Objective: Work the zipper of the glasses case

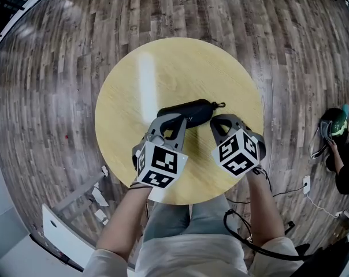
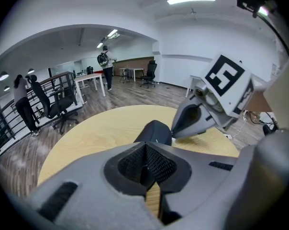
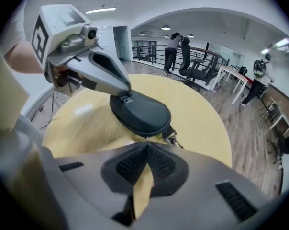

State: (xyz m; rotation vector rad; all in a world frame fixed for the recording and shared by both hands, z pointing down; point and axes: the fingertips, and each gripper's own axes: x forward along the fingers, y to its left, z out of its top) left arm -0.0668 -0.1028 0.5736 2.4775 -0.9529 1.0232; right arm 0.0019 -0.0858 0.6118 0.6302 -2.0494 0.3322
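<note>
A black zipped glasses case point(image 1: 186, 112) lies in the middle of the round yellow table point(image 1: 128, 91), with a small clip point(image 1: 221, 104) at its right end. My left gripper point(image 1: 177, 120) is shut, its tips on the case's left end. In the right gripper view that left gripper point(image 3: 127, 88) touches the case point(image 3: 139, 113) from above. My right gripper point(image 3: 148, 143) is shut too, tips right at the small silver zipper pull point(image 3: 147, 137) beside the clip point(image 3: 176, 140). The left gripper view shows the left gripper point(image 2: 145, 143), the case point(image 2: 154, 131) and the right gripper point(image 2: 181, 128) beyond.
The table stands on a wood-plank floor point(image 1: 59, 68). A person point(image 1: 339, 154) sits on the floor at the right, and cables point(image 1: 261, 235) trail near my feet. White parts point(image 1: 99, 199) lie on the floor at the left. People, desks and chairs stand far off.
</note>
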